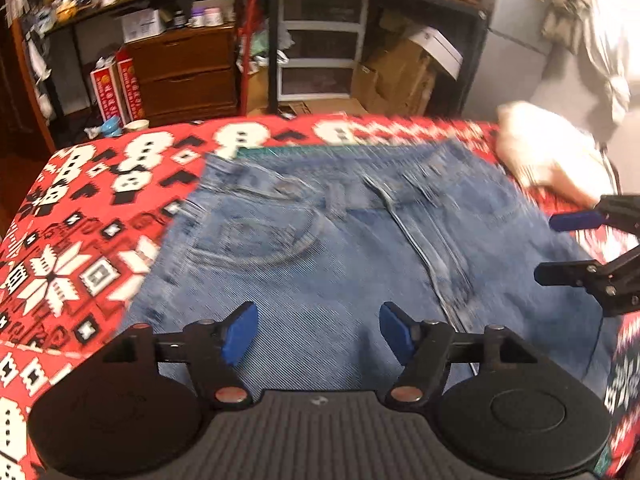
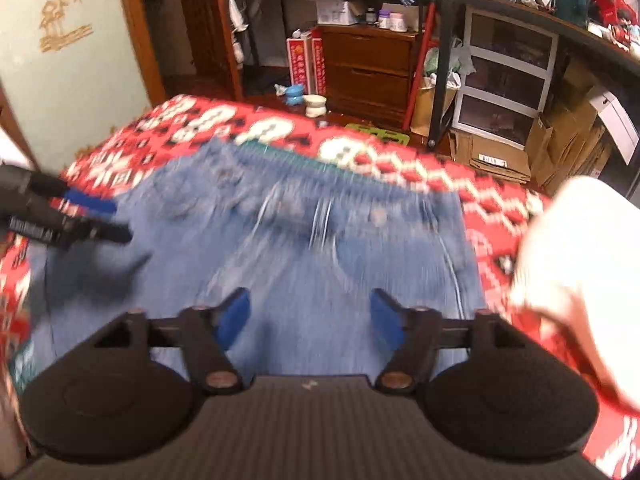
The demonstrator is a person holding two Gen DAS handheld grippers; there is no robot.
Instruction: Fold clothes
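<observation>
Left wrist view: a pair of blue jeans (image 1: 320,248) lies flat on a surface covered by a red patterned blanket (image 1: 80,216), waistband toward the far edge, front pocket and fly seam facing up. The left gripper (image 1: 314,338) hangs over the denim with its blue-padded fingers (image 1: 240,336) spread apart and nothing between them; the right gripper (image 1: 560,248) enters from the right edge, its fingers likewise parted and empty. A pale, blurred bundle of cloth (image 1: 544,152) sits near the far right corner of the blanket. Right wrist view: the right gripper (image 2: 310,322) is open above the jeans (image 2: 304,240), and the left gripper (image 2: 100,220) shows at the left edge over the denim. Both views are smeared, so fine seam detail is uncertain. The garment appears ready for its next fold. To do this step well, each gripper should probably take one outer edge of the denim at matching points, pinch through all layers, lift only enough to clear the surface, and carry the cloth over evenly so the edges meet without dragging the blanket.
</observation>
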